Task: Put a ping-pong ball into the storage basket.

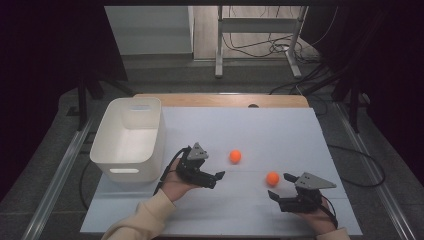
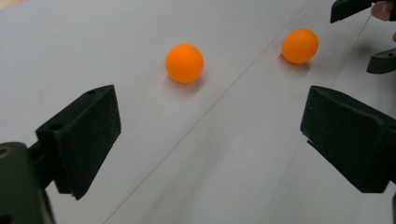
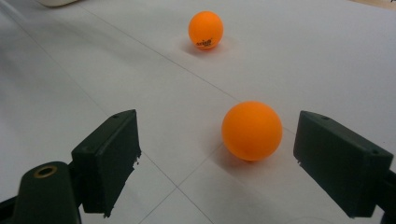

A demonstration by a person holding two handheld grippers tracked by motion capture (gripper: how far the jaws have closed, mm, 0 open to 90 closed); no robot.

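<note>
Ball [image 3: 252, 131] between right hand-held gripper [image 3: 217, 163] jaws

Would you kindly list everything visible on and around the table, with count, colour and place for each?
Balls: two, orange; farther ball mid-table, nearer ball just ahead of the right gripper.
Bin: one, white, empty, at the table's left edge.
Table sheet: one, white, over a wooden top.
Metal stand: one, grey, on the floor behind the table.
Cables: several, dark, on the floor behind.
Left gripper: one, black, open, left of centre.
Right gripper: one, black, open, facing the nearer ball.
Sleeves: cream, bottom edge.
</note>
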